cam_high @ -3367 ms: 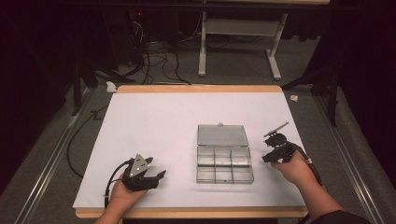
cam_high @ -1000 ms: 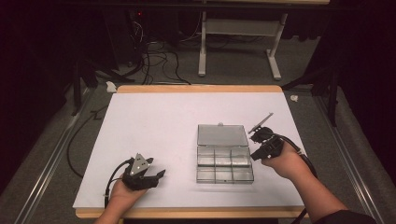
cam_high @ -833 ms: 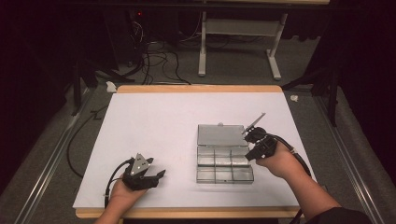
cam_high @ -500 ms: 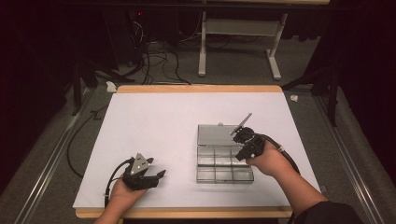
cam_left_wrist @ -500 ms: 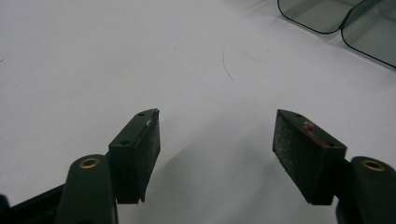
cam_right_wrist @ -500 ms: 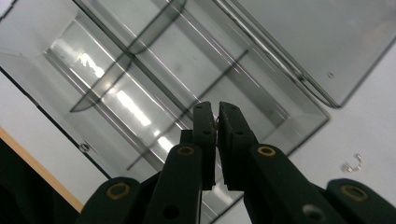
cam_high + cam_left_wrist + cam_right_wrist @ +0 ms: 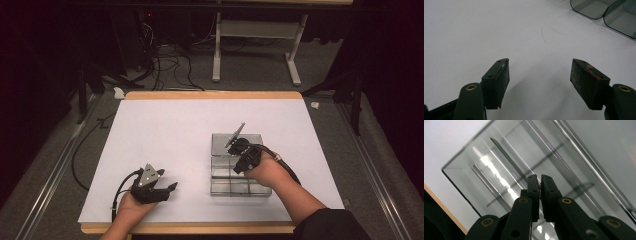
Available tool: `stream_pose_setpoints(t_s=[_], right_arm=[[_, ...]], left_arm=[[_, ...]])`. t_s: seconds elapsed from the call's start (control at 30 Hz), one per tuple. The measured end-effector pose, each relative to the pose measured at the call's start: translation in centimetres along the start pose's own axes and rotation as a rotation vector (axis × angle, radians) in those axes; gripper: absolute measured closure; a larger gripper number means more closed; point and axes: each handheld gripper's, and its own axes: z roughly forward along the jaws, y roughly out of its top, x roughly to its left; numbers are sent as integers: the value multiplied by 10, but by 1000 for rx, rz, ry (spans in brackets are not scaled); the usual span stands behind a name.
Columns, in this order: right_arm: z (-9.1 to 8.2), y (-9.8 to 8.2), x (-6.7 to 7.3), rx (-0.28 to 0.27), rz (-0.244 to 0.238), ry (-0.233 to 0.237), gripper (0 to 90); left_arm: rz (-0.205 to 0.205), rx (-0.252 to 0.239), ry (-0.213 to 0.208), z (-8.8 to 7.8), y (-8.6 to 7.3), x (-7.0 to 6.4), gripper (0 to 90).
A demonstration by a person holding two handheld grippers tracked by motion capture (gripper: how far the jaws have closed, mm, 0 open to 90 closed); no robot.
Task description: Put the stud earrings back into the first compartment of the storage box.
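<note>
Your right gripper (image 7: 237, 146) has swung in from the right of the clear plastic compartment box (image 7: 240, 171) and now sits over its rear half, jaws clenched on the box's thin clear hinged lid (image 7: 235, 134). The lid was tilted up beside the box a second ago; it now stands over the back compartments, so my read is you're mid-close, lid coming down over the tray. The box sits right of centre on the white table sheet (image 7: 170, 130), front edge near your side. Left gripper (image 7: 159, 189) hasn't moved; it rests front-left with jaws released and nothing between them. Plenty of bare sheet left and behind; the right edge is closer.
</note>
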Motion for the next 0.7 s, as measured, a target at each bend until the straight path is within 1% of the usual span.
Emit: stream_pose_setpoints(t_s=[0.03,0.07,0.1,0.2,0.27,0.3,0.33,0.4,0.43,0.47,0.5,0.53,0.57,0.63,0.67,0.7], right_arm=[[1,2,4,6,24,8,868],[2,5,5,6,15,9,867],[4,7,5,-3,-13,14,867],[7,12,8,5,-31,17,867],[8,13,9,2,-32,18,867],[9,14,12,7,-21,17,867],[9,15,12,5,-21,20,867],[13,19,13,3,-44,18,867],[13,19,13,3,-44,18,867],[13,20,15,10,-34,23,867],[15,21,15,7,-47,19,867],[19,25,15,9,-50,22,867],[20,27,17,16,-37,18,867],[25,29,16,16,-52,22,867],[27,30,17,29,-44,20,867],[29,30,16,34,-51,16,867]], left_arm=[[2,1,-3,1,0,0,322],[5,4,-3,1,0,-1,322],[6,5,-3,1,0,-1,322],[2,2,-6,1,0,0,322],[2,2,-8,1,0,0,322],[1,2,-10,1,0,0,322],[2,3,-10,1,0,0,322],[2,2,-12,1,0,0,322],[2,3,-12,1,0,0,322],[1,2,-12,1,0,0,321],[1,2,-13,1,0,0,322],[1,3,-14,1,0,0,321],[1,6,-16,1,0,0,322],[1,5,-17,1,0,0,322],[1,4,-17,1,0,0,321],[2,5,-16,1,0,0,322]])
